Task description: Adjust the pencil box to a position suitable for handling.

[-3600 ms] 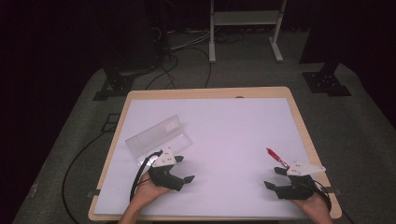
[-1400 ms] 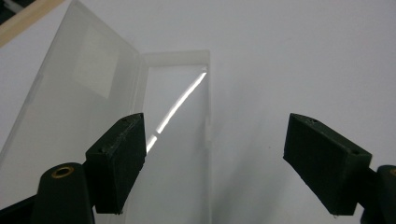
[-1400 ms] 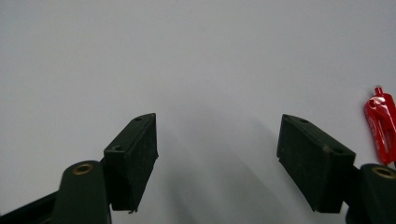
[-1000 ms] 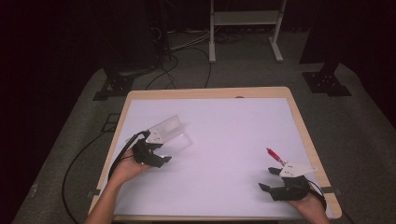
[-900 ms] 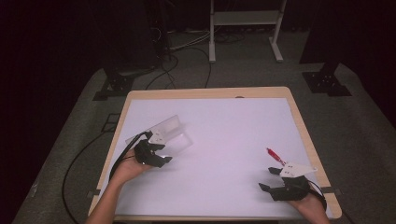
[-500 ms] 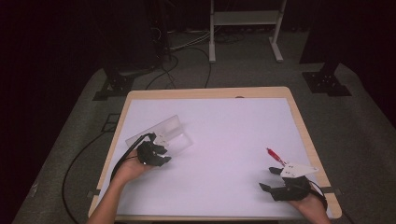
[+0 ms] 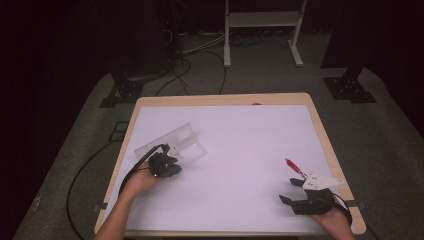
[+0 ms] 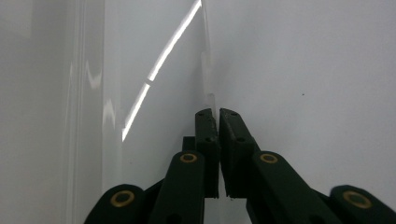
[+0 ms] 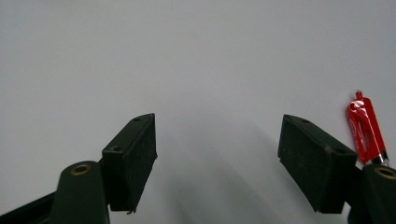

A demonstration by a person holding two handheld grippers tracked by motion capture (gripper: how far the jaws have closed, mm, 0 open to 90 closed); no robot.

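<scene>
Pinching clear case, left gripper

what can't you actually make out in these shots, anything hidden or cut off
- Clear plastic case, high view: its near end is hidden behind the left gripper; contents too transparent to judge.
- Left gripper view: the clear edge between the shut jaws runs off the top of the frame.
- Red pen, right gripper view: lower end hidden behind the right gripper's jaw arm.
- Right gripper, high view: too small to read jaw spacing.
</scene>
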